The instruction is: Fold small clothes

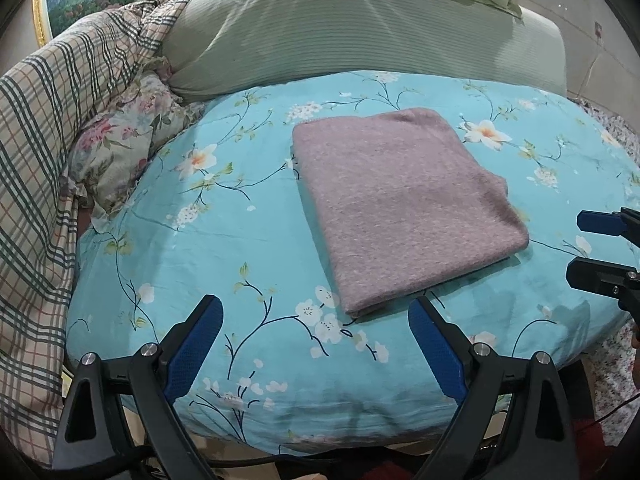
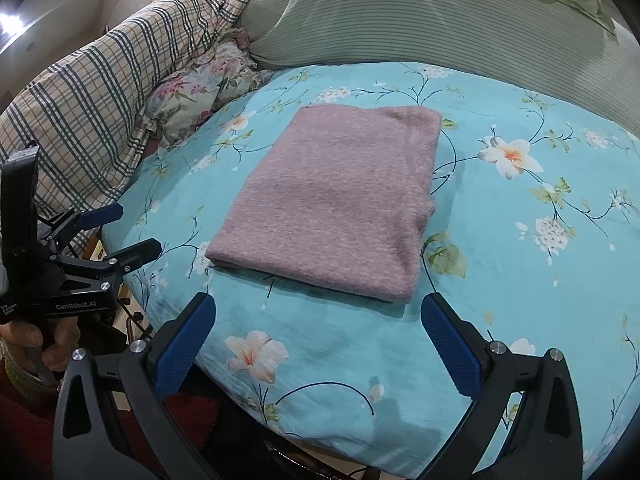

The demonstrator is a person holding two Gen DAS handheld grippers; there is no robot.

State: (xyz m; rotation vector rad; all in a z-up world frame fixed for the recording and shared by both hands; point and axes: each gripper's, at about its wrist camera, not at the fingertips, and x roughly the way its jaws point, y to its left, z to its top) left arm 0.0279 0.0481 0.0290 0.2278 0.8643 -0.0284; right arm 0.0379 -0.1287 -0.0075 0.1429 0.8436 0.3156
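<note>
Lying folded into a flat rectangle, the mauve garment [image 1: 404, 208] [image 2: 332, 204] is seen on the blue flowered sheet [image 1: 248, 248] [image 2: 520, 280] of the bed. Nearer the camera than the garment, the left gripper [image 1: 316, 336] [image 2: 132, 232] is held with its jaws spread and nothing between them. The right gripper [image 2: 318, 330] [image 1: 588, 244] is likewise held near the garment's close edge, jaws spread and clear of the cloth. Beyond the garment a green striped pillow [image 1: 360, 28] [image 2: 420, 12] is seen, with a plaid quilt [image 1: 44, 128] [image 2: 100, 92] left of it.
</note>
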